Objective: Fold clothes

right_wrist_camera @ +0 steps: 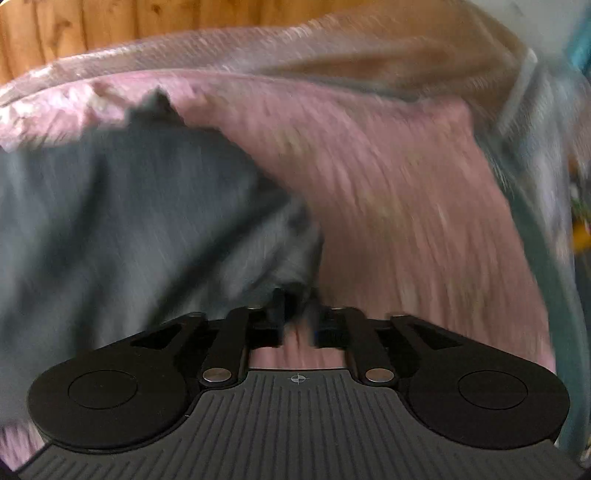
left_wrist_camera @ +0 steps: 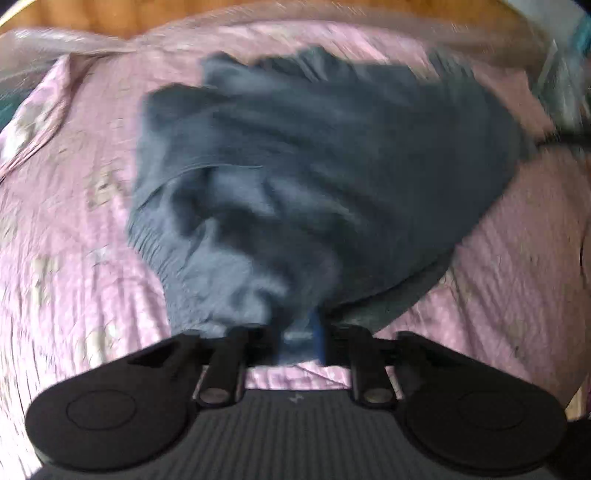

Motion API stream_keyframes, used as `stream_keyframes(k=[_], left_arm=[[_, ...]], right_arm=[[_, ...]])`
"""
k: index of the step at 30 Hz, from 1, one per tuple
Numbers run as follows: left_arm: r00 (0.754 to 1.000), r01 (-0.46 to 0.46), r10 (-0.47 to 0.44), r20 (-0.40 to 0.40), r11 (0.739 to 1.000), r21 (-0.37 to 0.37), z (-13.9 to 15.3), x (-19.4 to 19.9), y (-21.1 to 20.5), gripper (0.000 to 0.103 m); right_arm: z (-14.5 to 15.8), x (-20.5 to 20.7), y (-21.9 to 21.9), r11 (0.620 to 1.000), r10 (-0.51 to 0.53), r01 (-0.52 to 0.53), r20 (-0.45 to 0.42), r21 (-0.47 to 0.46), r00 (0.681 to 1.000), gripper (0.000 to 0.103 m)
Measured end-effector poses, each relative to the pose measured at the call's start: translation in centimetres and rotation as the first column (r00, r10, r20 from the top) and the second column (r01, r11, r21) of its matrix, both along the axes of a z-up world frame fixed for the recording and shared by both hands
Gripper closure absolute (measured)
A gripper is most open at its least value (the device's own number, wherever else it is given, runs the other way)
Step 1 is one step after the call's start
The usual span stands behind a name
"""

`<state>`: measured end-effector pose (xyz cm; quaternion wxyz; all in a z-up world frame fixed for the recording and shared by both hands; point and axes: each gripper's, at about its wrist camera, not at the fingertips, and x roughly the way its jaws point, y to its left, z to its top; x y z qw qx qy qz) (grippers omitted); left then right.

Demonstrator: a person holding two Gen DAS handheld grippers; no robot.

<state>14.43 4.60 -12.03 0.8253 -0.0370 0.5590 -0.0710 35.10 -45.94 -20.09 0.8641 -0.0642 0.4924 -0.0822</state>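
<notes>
grey garment (left_wrist_camera: 314, 166) on pink bedsheet (left_wrist_camera: 74, 221) (wooden headboard (right_wrist_camera: 74, 29) behind)

- A pink bedsheet (left_wrist_camera: 74, 229) with pale flower patches covers the bed, creased all over.
- Along the far edge of the bed lies a strip of clear shiny plastic (right_wrist_camera: 258, 48).
- Behind it stands a wall of orange-brown wood boards (right_wrist_camera: 74, 26).
- Both views are blurred.

1. A bed (left_wrist_camera: 74, 192) carries everything, covered by a wrinkled pink sheet (right_wrist_camera: 406, 221) with pale patches.
2. A dark grey garment (left_wrist_camera: 314, 166) lies bunched on the sheet.
3. A wooden headboard (right_wrist_camera: 92, 29) stands behind.
</notes>
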Motion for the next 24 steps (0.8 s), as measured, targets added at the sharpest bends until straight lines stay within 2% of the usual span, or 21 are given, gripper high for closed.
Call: stream_keyframes(k=[1, 2, 3, 5, 7, 8, 11, 13, 14, 15, 16, 17, 18, 19, 21, 22, 23, 24], left_arm=[[0.998, -0.058, 0.058, 0.026, 0.998, -0.015, 0.6, 0.2, 1.3, 0.024], [0.991, -0.121, 0.122, 0.053, 0.992, -0.026, 1.2, 0.6, 2.7, 0.017], [0.979, -0.184, 0.186, 0.079, 0.982, -0.038, 1.8, 0.9, 4.2, 0.009], [0.955, -0.283, 0.285, 0.076, 0.958, -0.036, 1.4, 3.1, 6.7, 0.008], [0.937, -0.342, 0.342, 0.071, 0.940, -0.009, 0.0, 6.1, 7.6, 0.007], [0.929, -0.365, 0.363, 0.071, 0.931, 0.014, -0.9, 7.7, 7.8, 0.007], [0.935, -0.350, 0.347, 0.074, 0.937, 0.019, -2.8, 11.8, 7.0, 0.007], [0.945, -0.323, 0.321, 0.057, 0.946, 0.018, -3.9, 13.8, 5.3, 0.007], [0.955, -0.294, 0.292, 0.054, 0.956, 0.024, -4.4, 14.3, 4.4, 0.011], [0.965, -0.259, 0.257, 0.055, 0.965, 0.034, -4.8, 14.8, 3.4, 0.049], [0.968, -0.241, 0.238, 0.080, 0.970, 0.025, -3.9, 14.6, 3.1, 0.082], [0.968, -0.228, 0.226, 0.114, 0.974, 0.009, -2.4, 14.3, 2.9, 0.084], [0.966, -0.215, 0.213, 0.147, 0.977, -0.007, -0.9, 14.0, 2.8, 0.087], [0.963, -0.201, 0.202, 0.181, 0.979, -0.022, 0.6, 13.6, 2.7, 0.088], [0.932, -0.156, 0.171, 0.320, 0.985, -0.070, 6.2, 10.9, 2.6, 0.088], [0.906, -0.129, 0.156, 0.393, 0.987, -0.094, 9.2, 9.4, 2.6, 0.089], [0.908, -0.103, 0.130, 0.399, 0.991, -0.088, 9.7, 8.3, 2.1, 0.089], [0.919, -0.077, 0.099, 0.381, 0.994, -0.073, 9.3, 7.3, 1.3, 0.088]], right_arm=[[0.8, -1.1, -0.3, 1.000, -0.024, 0.024, 0.033, -0.007, 0.999, 0.049], [1.8, -2.0, -0.4, 0.999, -0.039, 0.040, 0.077, -0.014, 0.996, 0.044], [3.1, -2.5, -0.3, 0.999, -0.046, 0.049, 0.130, -0.020, 0.990, 0.044], [5.2, -1.3, 1.0, 1.000, -0.019, 0.018, 0.213, 0.007, 0.977, 0.038], [6.8, 1.2, 2.9, 0.998, 0.028, -0.044, 0.282, 0.051, 0.959, 0.014], [6.5, 3.3, 4.5, 0.992, 0.076, -0.102, 0.281, 0.079, 0.957, 0.009], [3.9, 10.0, 10.3, 0.945, 0.249, -0.287, 0.224, 0.157, 0.942, 0.008], [1.4, 13.1, 13.8, 0.904, 0.336, -0.364, 0.155, 0.223, 0.929, 0.008], [0.0, 14.4, 15.6, 0.883, 0.375, -0.393, 0.117, 0.258, 0.919, 0.013], [-1.0, 15.1, 16.9, 0.869, 0.404, -0.412, 0.087, 0.274, 0.910, 0.041], [-1.6, 15.4, 17.8, 0.864, 0.424, -0.424, 0.064, 0.272, 0.903, 0.076], [-2.2, 15.6, 18.7, 0.858, 0.443, -0.437, 0.041, 0.271, 0.896, 0.099], [-1.6, 15.4, 19.1, 0.847, 0.460, -0.458, 0.060, 0.270, 0.886, 0.101], [0.0, 14.8, 18.9, 0.832, 0.473, -0.486, 0.114, 0.267, 0.873, 0.101], [5.3, 13.2, 17.5, 0.833, 0.450, -0.506, 0.260, 0.223, 0.855, 0.101], [8.6, 11.7, 16.4, 0.841, 0.429, -0.510, 0.350, 0.182, 0.832, 0.101], [12.1, 9.8, 15.3, 0.850, 0.414, -0.512, 0.444, 0.122, 0.795, 0.101], [15.2, 8.0, 14.3, 0.858, 0.408, -0.509, 0.516, 0.065, 0.753, 0.101]])
